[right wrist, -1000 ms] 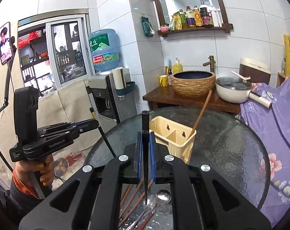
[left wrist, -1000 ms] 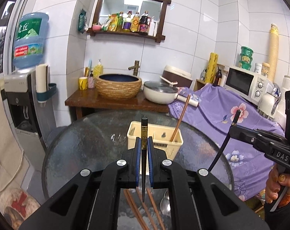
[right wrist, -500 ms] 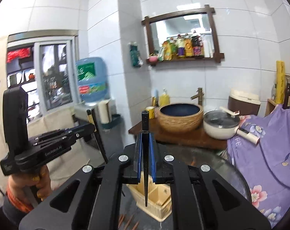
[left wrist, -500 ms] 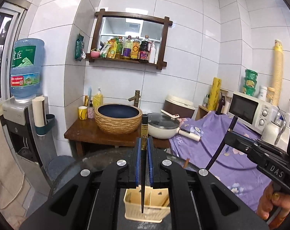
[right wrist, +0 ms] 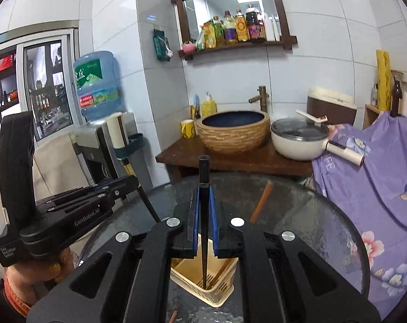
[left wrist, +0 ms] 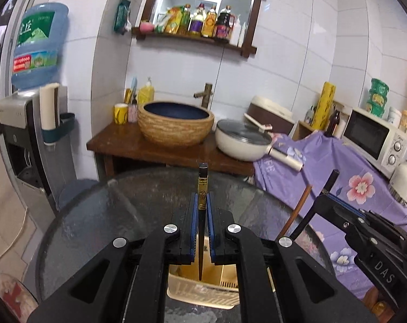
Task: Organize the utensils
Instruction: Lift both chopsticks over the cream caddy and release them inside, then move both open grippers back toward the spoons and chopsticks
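Note:
My left gripper (left wrist: 202, 202) is shut on a black chopstick (left wrist: 202, 185) with a gold band, held upright. Its tip hangs over the opening of the cream utensil basket (left wrist: 203, 297) on the round glass table (left wrist: 103, 215). In the right wrist view my right gripper (right wrist: 204, 196) is shut on a plain black chopstick (right wrist: 204, 172), whose tip reaches down inside the basket (right wrist: 216, 294). A brown chopstick (right wrist: 261, 202) leans in that basket. Each view shows the other gripper alongside: the right gripper (left wrist: 335, 202) and the left gripper (right wrist: 128, 183), held by a hand.
Behind the table a wooden stand (left wrist: 128, 145) carries a woven basin (left wrist: 175, 123) and a white lidded pot (left wrist: 243, 141). A water dispenser (left wrist: 23, 123) stands at the left. On the right are a purple flowered cloth (left wrist: 338, 167) and a microwave (left wrist: 375, 137).
Both grippers have moved forward side by side, from short of the basket to above it. The loose chopsticks and spoon on the glass have dropped out of view. Both grips are unchanged.

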Demonstrator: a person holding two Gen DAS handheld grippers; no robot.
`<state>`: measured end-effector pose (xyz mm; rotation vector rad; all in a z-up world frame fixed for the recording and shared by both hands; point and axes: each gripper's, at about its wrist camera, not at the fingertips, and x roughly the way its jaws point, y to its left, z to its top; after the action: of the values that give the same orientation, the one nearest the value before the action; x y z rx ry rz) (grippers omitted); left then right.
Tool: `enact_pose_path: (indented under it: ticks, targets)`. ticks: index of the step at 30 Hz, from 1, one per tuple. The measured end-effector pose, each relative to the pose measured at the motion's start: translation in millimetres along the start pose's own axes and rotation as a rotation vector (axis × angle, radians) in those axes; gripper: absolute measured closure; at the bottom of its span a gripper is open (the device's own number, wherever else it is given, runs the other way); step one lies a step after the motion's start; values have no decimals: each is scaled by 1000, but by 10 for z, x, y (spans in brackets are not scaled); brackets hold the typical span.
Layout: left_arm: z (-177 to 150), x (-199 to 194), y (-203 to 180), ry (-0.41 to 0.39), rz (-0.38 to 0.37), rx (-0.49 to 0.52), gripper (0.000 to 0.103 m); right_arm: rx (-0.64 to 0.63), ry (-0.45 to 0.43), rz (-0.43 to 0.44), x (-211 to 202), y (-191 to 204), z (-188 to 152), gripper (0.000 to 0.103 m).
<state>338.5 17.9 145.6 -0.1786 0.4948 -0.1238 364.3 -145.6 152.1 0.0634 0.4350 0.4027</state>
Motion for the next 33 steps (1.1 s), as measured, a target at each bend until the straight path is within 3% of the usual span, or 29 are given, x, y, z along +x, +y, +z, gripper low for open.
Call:
enact_pose_path:
  ticks: [10,19,20,22,23,25,28,30,33]
  targets:
    - [-240,223,20,52,23,16,96,20,46,-13,188,-68,-246,95]
    - [-313,280,65,65,19,7,95,24,23,-27,164,-96,-279,94]
    - [-314,247,66,61,13,11,91,18,20,-26,154,-94,-288,90]
    - [-331,177,60,40,13,15,60,4,5,-29,107,-73,-317,67]
    - [-342,125,64,25,17,16,52,-6,-12,-46,63,-57,-336,44]
    - [-391,-14,94,-11,24,17,35,-34,-56,-65,-51,-6,-381,40]
    - [-529,-188,161,-26,51,27,21,-73,-73,-72,-187,70,-477,39]
    - [-655,-277,224,-14,68,29,13,-72,-73,-64,-253,99,-544,33]
    - [-876,-376,326,18,87,35,11,-80,-62,-58,-351,160,-714,31]
